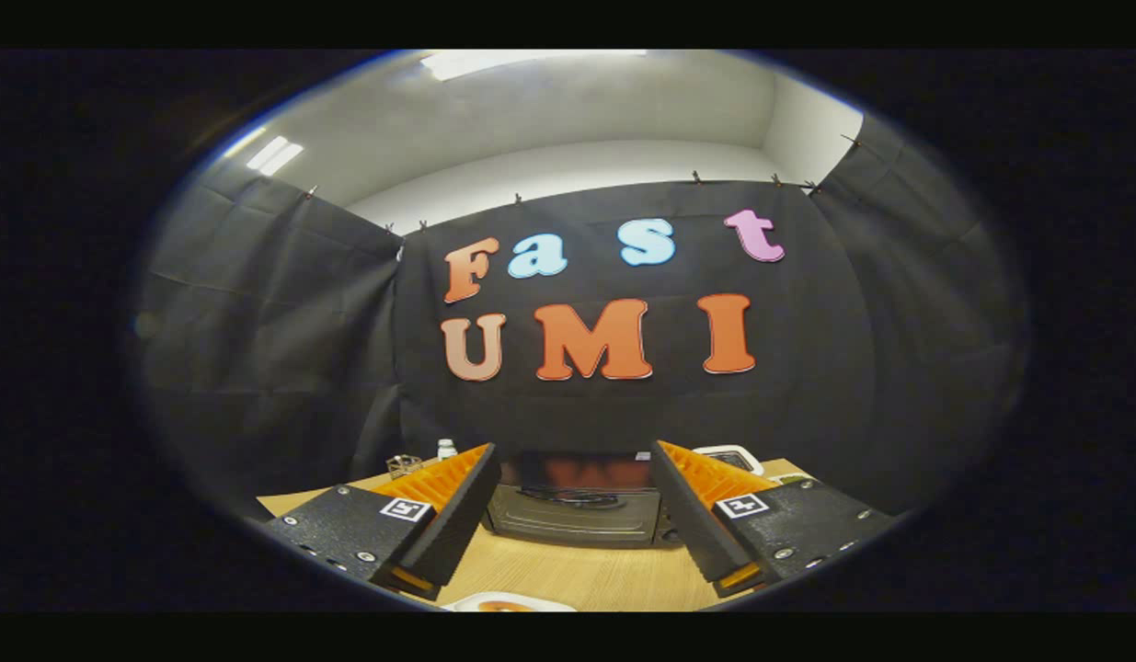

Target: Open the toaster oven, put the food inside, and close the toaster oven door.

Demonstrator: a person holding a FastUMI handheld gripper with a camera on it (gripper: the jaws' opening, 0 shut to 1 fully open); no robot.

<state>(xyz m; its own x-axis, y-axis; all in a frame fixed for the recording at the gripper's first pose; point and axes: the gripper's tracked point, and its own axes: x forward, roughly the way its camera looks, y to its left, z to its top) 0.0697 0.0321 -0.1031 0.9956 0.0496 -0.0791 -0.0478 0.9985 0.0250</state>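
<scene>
Gripper is spread wide with nothing in it, lined up on the closed toaster oven, probably to open the door.

My one camera rides the gripper, low over the tabletop, facing the far toaster oven between its spread fingers, tilted slightly upward.

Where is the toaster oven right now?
In the gripper view, the toaster oven sits on the wooden table, beyond the open gripper, seen between its fingers, against the black wall.
</scene>
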